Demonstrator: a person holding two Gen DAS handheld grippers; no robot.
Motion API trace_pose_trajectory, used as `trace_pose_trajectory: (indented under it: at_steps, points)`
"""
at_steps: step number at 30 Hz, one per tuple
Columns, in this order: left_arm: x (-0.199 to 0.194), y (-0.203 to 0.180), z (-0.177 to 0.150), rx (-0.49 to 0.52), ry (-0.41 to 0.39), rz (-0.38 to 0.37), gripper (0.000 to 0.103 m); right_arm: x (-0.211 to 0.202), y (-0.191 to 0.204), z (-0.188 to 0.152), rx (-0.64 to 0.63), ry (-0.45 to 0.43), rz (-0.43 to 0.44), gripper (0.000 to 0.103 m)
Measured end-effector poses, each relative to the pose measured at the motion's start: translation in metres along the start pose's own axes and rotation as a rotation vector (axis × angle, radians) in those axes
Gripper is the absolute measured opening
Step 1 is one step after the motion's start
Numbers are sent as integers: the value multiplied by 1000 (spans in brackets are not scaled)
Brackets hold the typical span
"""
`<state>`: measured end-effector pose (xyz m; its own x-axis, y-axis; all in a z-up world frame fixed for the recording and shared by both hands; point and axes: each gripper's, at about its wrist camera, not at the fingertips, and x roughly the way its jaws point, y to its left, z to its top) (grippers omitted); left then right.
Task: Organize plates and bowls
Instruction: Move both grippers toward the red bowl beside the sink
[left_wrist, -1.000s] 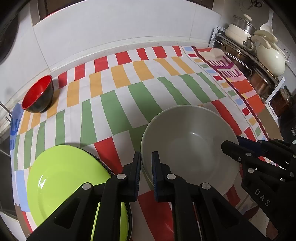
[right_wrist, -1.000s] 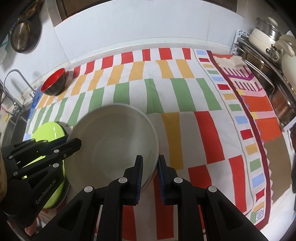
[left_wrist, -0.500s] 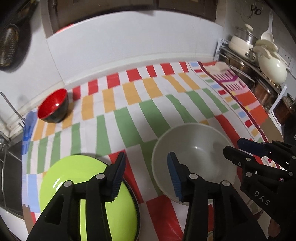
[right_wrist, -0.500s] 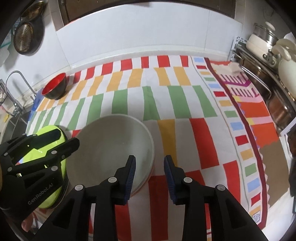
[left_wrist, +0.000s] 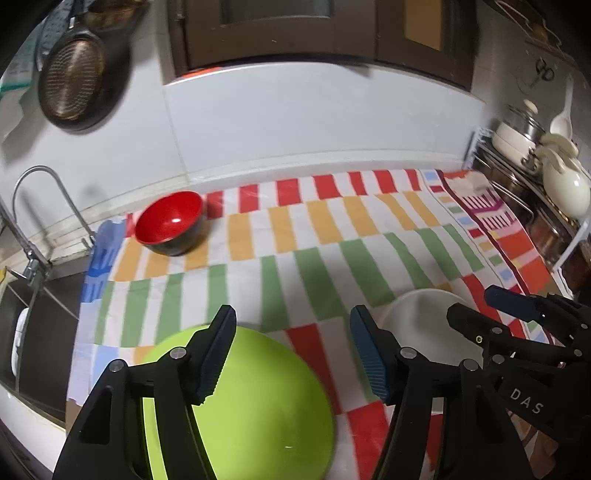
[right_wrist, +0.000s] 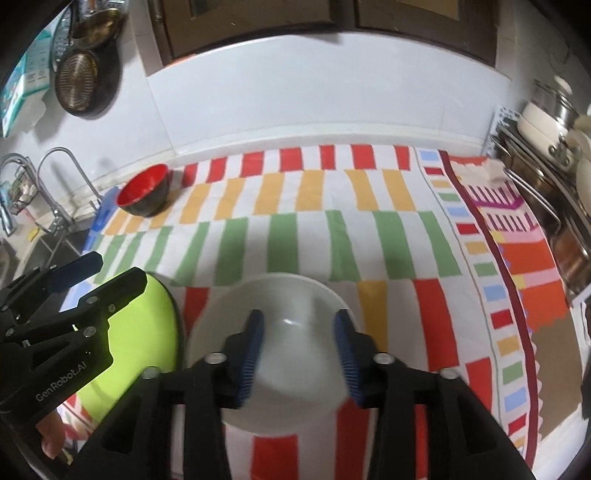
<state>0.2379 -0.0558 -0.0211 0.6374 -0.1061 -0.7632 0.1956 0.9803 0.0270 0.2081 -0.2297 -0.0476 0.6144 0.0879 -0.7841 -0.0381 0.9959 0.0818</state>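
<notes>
Kitchen counter first: a striped cloth (right_wrist: 280, 236) in red, orange and green covers it, a sink with its tap (left_wrist: 44, 206) sits at the far left, and a rack of pots (left_wrist: 535, 155) stands at the right. Your left gripper (left_wrist: 291, 354) hangs over the lime-green plate (left_wrist: 258, 406) with its jaws parted and nothing between the pads; they have just been opening. Your right gripper (right_wrist: 299, 354) hovers above the white bowl (right_wrist: 280, 306), which rests on the cloth just beside the plate, and its jaws have likewise just been opening, empty. Both tools look clear of the bowl, so the bowl appears set down, and the likely next piece is the red-and-black bowl (left_wrist: 170, 221), well apart at the back near the tap. Lift both tools fully clear of the white rim before swinging across, so you do not nudge it into the plate. Approach the red bowl from above with one finger inside the wall and one outside, and close squarely on the rim; its glossy surface may slip under a shallow bite. Keep it level on the way.
</notes>
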Motion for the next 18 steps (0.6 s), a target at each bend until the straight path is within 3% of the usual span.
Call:
trace_pose_trajectory:
  at_steps: [10, 18]
  points:
    - [-5, 66, 14, -27, -18, 13, 72, -3, 56, 29, 8, -68, 18, 60]
    - [-14, 127, 23, -49, -86, 59, 88, 3, 109, 49, 19, -104, 32, 65]
